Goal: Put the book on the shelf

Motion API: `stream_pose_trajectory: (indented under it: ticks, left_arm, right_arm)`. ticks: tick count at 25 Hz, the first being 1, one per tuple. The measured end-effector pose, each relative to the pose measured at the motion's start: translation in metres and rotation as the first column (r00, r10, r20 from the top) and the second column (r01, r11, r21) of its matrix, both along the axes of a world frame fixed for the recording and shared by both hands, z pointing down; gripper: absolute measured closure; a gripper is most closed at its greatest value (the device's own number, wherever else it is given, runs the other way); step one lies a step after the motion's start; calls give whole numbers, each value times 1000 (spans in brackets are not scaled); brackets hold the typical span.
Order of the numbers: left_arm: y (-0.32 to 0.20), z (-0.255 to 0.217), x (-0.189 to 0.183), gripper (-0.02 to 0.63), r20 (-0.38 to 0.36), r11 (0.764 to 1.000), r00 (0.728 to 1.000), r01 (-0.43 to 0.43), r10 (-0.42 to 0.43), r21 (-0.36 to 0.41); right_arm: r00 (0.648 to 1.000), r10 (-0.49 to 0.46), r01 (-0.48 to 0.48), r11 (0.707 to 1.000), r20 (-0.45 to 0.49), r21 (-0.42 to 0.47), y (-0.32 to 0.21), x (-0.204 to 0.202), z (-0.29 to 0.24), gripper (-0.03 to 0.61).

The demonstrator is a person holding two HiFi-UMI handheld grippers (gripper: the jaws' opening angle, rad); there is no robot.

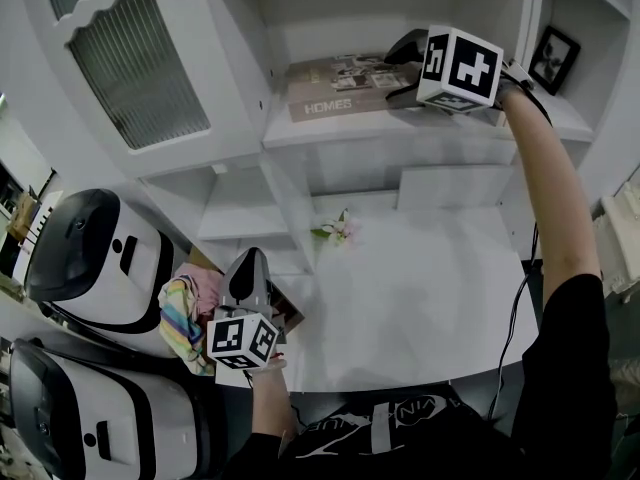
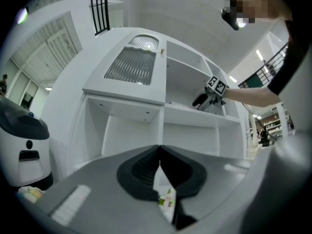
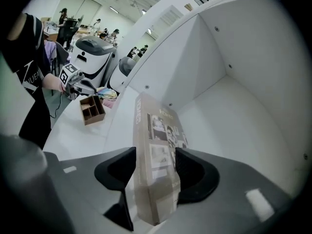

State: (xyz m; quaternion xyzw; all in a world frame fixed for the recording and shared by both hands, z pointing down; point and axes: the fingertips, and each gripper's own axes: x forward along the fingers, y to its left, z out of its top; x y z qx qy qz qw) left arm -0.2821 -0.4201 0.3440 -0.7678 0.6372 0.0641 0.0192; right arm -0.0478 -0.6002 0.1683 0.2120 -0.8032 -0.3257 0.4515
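Note:
The beige book (image 1: 345, 88) with photos on its cover lies flat on the upper shelf (image 1: 400, 130) of the white cabinet. My right gripper (image 1: 400, 68) reaches in from the right at the book's near end. In the right gripper view the book (image 3: 158, 145) fills the gap between the dark jaws of the right gripper (image 3: 155, 165), which stand wide and do not clearly press on it. My left gripper (image 1: 248, 263) hangs low at the table's left edge; its jaws (image 2: 159, 150) meet at the tips, with nothing held.
A flower sprig (image 1: 337, 230) lies on the white table under the shelf. A wooden divided box (image 3: 91, 109) and a striped cloth (image 1: 185, 318) sit at the table's left. White round machines (image 1: 90, 258) stand on the left. A framed picture (image 1: 553, 58) stands in the right niche.

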Motion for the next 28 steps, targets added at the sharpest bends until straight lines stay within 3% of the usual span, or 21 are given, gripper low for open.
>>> stream_pose_trajectory:
  ticks: [8, 10, 13, 19, 25, 28]
  left_arm:
    - [15, 0, 7, 614, 2, 1000, 1000, -21, 21, -2]
    - [19, 0, 10, 614, 2, 1000, 1000, -28, 28, -4]
    - [25, 2, 13, 614, 1, 999, 999, -37, 37, -9]
    - [36, 5, 18, 614, 17, 998, 998, -52, 52, -27]
    - [46, 3, 27, 614, 39, 996, 996, -79, 80, -33]
    - [48, 1, 28, 614, 47, 996, 995, -84, 86, -31]
  right_arm:
    - [993, 52, -58, 997, 106, 50, 20, 1, 4, 466]
    - [986, 77, -91, 992, 148, 92, 23, 4, 1, 566]
    - [966, 97, -120, 989, 241, 83, 30, 9, -1, 574]
    - [839, 92, -120, 993, 536, 17, 66, 15, -17, 574]
    - [642, 68, -93, 996, 764, -10, 115, 19, -6, 574]
    - [611, 60, -133, 991, 790, 27, 129, 21, 6, 574]
